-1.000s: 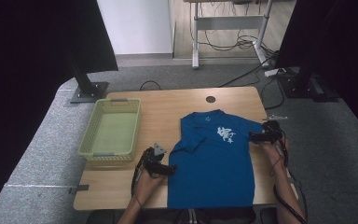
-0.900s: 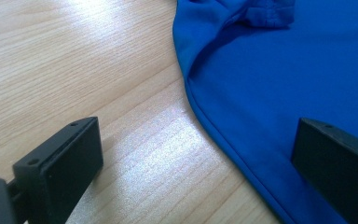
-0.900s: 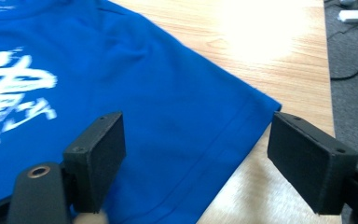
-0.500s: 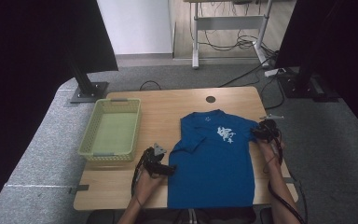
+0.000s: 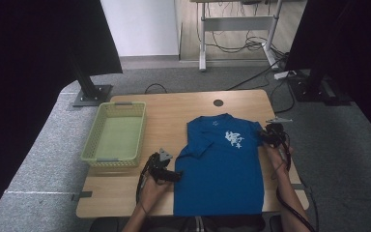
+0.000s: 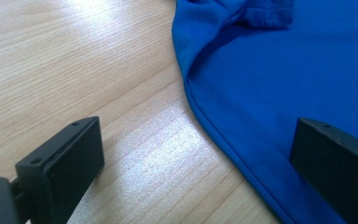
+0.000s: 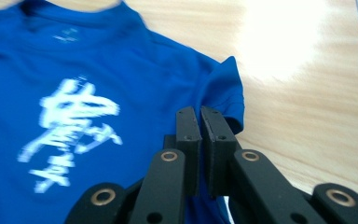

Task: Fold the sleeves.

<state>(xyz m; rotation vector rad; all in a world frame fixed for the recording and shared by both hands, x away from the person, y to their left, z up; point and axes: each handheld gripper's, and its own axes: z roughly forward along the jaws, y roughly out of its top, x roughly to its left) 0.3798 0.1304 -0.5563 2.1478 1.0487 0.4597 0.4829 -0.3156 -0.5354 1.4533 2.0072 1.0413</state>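
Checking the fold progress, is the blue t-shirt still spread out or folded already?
Mostly spread: the blue t-shirt lies flat, print up, on the table; its sleeve nearest the basket is already folded in.

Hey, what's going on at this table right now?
A person is working on a blue T-shirt spread flat on a wooden table, a gripper in each hand. The right gripper has just closed its jaws on the shirt's sleeve. The left gripper is open, its jaws straddling the shirt's opposite edge. A green basket sits to the left.
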